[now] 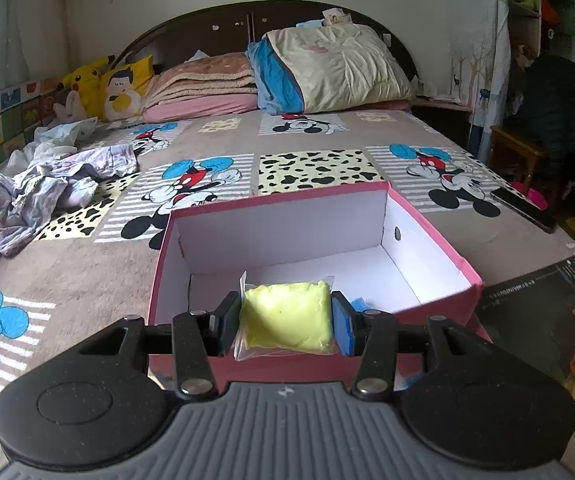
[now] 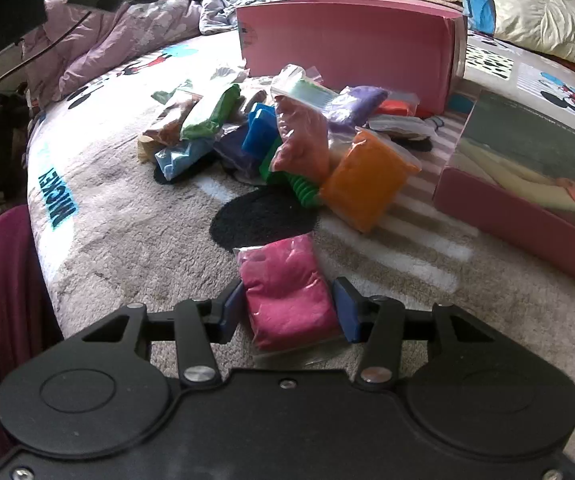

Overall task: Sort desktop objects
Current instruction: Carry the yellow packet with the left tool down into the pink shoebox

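In the left wrist view my left gripper [image 1: 286, 322] is shut on a yellow clay bag [image 1: 287, 320] and holds it over the near rim of the open pink box [image 1: 279, 200], whose white inside shows a bit of blue [image 1: 357, 305]. In the right wrist view my right gripper [image 2: 287, 310] is shut on a pink clay bag [image 2: 287, 296] that rests on the bed cover. Beyond it lies a pile of clay bags: orange [image 2: 367, 184], red-brown [image 2: 301, 142], blue [image 2: 261, 130], green [image 2: 211, 112], purple [image 2: 357, 104]. The pink box [image 2: 347, 48] stands behind the pile.
The box lid [image 2: 527, 200] with a printed picture lies to the right of the pile; it also shows in the left wrist view [image 1: 547, 312]. Crumpled clothes [image 1: 47, 184], pillows [image 1: 327, 68] and plush toys [image 1: 83, 84] lie farther up the bed. A phone [image 1: 523, 208] lies at the bed's right edge.
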### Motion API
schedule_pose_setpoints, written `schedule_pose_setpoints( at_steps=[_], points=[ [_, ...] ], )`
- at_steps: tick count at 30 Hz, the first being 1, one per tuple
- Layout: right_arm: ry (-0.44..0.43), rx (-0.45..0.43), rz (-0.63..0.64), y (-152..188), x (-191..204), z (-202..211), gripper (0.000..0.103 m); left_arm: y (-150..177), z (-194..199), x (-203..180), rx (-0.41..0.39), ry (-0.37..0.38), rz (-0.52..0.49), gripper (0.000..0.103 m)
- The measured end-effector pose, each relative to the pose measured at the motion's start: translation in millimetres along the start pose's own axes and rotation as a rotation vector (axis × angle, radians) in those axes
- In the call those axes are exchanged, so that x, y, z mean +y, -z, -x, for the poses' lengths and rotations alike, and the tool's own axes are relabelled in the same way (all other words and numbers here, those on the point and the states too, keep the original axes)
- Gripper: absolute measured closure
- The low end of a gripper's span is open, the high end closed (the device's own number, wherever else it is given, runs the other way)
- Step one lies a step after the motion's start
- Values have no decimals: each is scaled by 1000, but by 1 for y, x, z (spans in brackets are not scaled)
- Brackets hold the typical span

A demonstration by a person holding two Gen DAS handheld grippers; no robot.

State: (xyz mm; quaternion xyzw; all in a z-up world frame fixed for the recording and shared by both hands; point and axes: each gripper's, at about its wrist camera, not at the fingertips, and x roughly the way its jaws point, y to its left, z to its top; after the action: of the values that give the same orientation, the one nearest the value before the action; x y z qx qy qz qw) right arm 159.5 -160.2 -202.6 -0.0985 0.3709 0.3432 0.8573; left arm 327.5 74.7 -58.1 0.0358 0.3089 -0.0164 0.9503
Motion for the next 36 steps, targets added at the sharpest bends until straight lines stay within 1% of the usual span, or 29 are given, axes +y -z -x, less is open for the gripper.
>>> schedule_pose_setpoints(
  at_steps=[8, 14, 20, 24, 27, 32, 36],
  points=[
    [-7, -5, 4, 1, -1, 0, 55, -19, -27, 9, 12, -12, 37, 57],
    [-14, -10, 4, 2, -2, 0, 55, -26, -54, 13, 60, 9, 71, 57],
    [-20, -13, 4, 3, -3, 0, 55, -23, -87, 18, 141, 31, 123, 57],
    [-23, -14, 4, 3, -3, 0, 55, -20, -105, 20, 190, 26, 137, 57],
    [-25, -15, 4, 3, -4, 0, 55, -17, -118, 23, 234, 38, 163, 57],
    [-27, -15, 5, 3, -4, 0, 55, -9, -132, 28, 280, 32, 194, 57],
    [-28, -15, 5, 4, -4, 0, 55, -6, -137, 28, 299, 27, 186, 57]
  ],
)
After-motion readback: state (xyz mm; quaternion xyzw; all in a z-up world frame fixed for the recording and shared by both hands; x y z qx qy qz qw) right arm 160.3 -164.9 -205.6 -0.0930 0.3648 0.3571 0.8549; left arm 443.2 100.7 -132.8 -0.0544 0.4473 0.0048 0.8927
